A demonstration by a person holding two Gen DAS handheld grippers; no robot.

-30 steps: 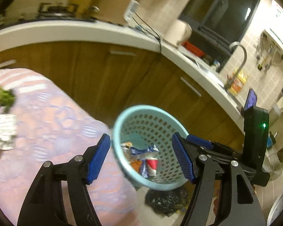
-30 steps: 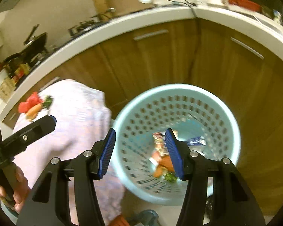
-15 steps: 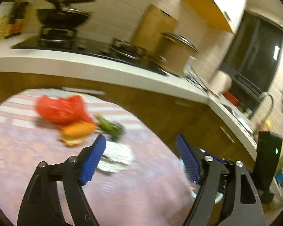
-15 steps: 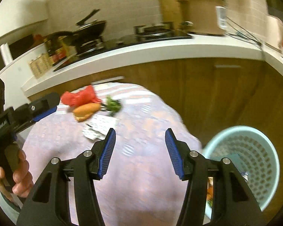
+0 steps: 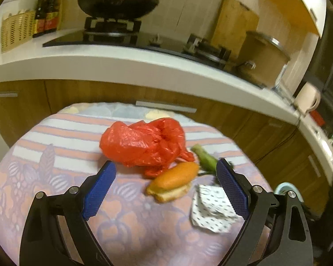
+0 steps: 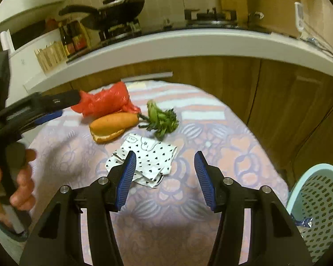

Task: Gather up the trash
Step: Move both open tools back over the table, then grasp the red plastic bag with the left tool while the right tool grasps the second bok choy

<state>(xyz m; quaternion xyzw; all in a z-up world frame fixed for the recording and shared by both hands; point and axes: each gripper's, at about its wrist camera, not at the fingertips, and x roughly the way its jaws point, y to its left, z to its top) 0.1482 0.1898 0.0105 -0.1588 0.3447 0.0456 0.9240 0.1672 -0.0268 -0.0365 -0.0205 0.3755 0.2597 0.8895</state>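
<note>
On the round table with a patterned cloth lie a crumpled red plastic bag, an orange bread roll, a green vegetable scrap and a white dotted paper wrapper. My left gripper is open and empty, just short of the roll and bag. My right gripper is open and empty, above the wrapper. The same bag, roll and greens show in the right wrist view. The light blue trash basket stands to the table's right.
A kitchen counter with a stove and wok runs behind the table, with wooden cabinets below. A large pot stands on the counter. The left gripper and the hand holding it show at left in the right wrist view.
Both grippers swung away from over the basket to the table. The trash on the cloth now lies closer and more central in both views. Both stayed open.
</note>
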